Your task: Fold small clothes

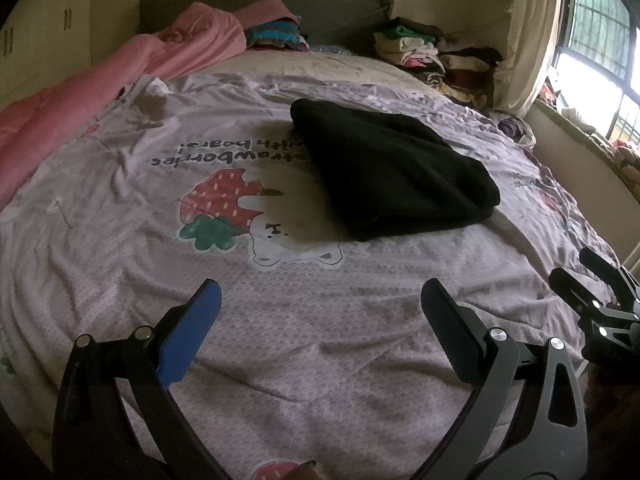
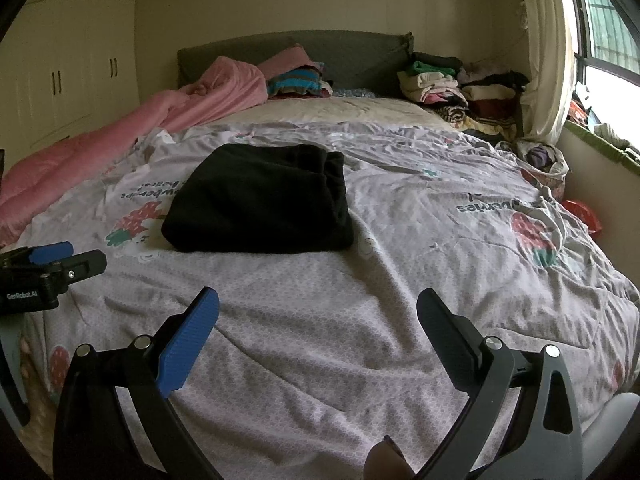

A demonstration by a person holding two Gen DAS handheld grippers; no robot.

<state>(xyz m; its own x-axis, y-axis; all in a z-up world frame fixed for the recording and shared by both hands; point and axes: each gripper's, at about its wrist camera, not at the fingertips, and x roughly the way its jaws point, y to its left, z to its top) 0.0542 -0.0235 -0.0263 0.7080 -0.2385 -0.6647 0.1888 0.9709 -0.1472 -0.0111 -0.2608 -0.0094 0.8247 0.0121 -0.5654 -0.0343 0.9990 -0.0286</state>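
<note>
A black garment lies folded into a thick rectangle on the lilac strawberry-print quilt, in the middle of the bed. My left gripper hovers open over the quilt, well short of the garment, with nothing between its fingers. My right gripper is open too and empty, near the bed's front edge. Each gripper shows at the side of the other's view: the right gripper at the right edge of the left wrist view, the left gripper at the left edge of the right wrist view.
A pink duvet runs along the bed's left side. Stacks of folded clothes sit at the far right by the grey headboard. A striped pile lies near the pillows. The window and curtain are on the right.
</note>
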